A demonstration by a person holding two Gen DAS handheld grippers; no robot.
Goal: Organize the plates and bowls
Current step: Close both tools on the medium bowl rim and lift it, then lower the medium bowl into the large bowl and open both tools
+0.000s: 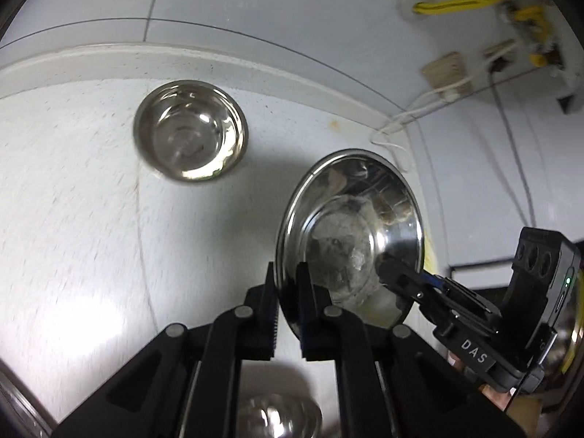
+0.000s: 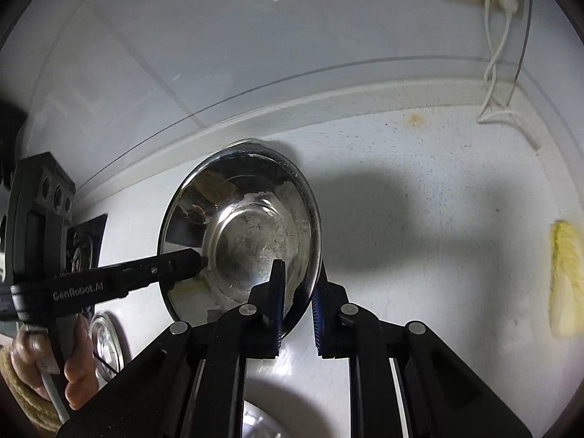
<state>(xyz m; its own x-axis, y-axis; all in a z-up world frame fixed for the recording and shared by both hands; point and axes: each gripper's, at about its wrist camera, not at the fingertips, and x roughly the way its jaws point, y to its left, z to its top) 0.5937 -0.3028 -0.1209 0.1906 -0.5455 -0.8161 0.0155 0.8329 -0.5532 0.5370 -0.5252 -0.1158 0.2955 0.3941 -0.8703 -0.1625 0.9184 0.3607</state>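
Steel plate (image 1: 350, 233) is off the counter (image 1: 73, 189), tilted, pinched at two rim points; left gripper (image 1: 286, 292) closed on its near-left rim, right gripper (image 2: 297, 292) closed on the opposite rim, one finger (image 2: 275, 284) inside the dish, the other outside; steel bowl (image 1: 189, 129) sits upright on the white counter, well apart from the plate, near the backsplash; yellow-green leaf (image 2: 567, 284) lies on the counter at right; a hand (image 2: 47, 361) grips the left tool's handle.
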